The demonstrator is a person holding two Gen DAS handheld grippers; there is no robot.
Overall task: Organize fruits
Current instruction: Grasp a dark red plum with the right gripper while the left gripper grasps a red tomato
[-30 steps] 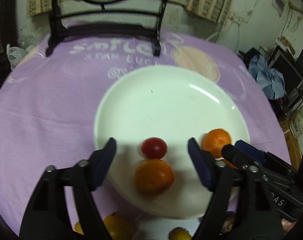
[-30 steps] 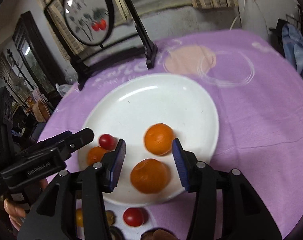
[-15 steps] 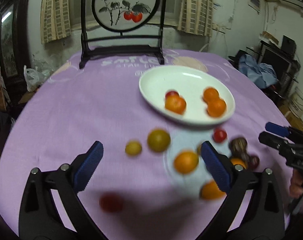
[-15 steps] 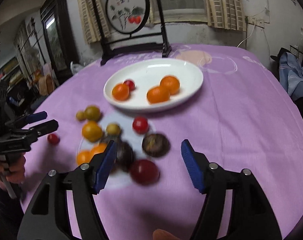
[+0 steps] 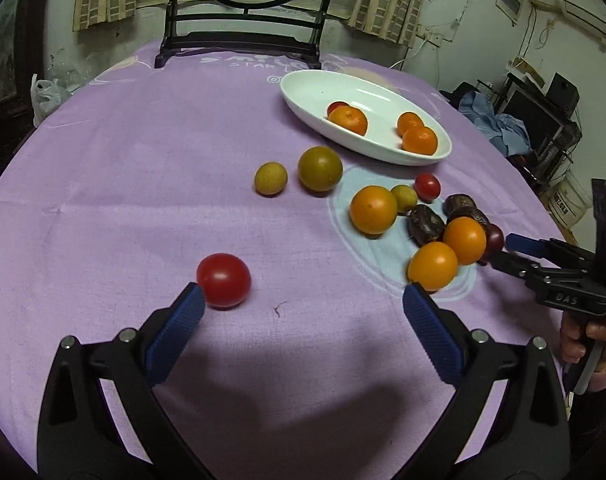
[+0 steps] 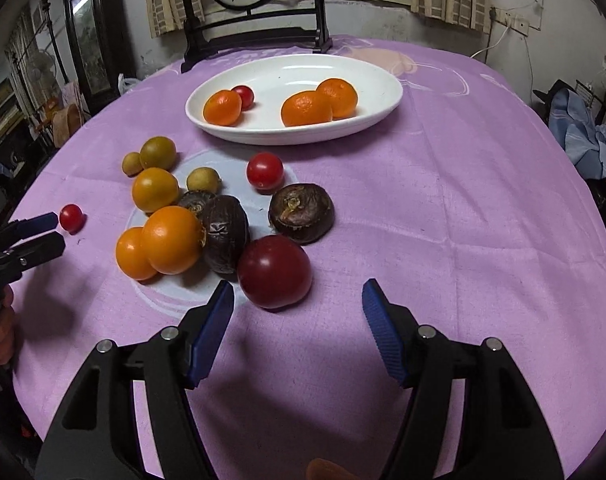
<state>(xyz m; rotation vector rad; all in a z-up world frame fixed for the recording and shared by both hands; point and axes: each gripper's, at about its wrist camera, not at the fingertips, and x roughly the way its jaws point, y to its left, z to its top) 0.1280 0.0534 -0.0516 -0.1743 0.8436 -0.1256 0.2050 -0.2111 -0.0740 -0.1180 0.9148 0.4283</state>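
Looking at both tongs gaping wide with nothing in them. Left tongs [image 5: 303, 304] sit low over the desk [image 5: 143, 184], and the small red tomato [image 5: 223, 280] is just ahead, right off the left fingertip [image 5: 191, 300]. Right tongs [image 6: 298, 294] have the dark red plum [image 6: 274, 271] just ahead-left. White plate [image 6: 367, 120] sits further back, so I'd guess the tomato goes first.

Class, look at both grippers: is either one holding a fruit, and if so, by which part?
Nothing is held. The left gripper is open with a cherry tomato just ahead of its left finger; the right gripper is open behind a dark red fruit.
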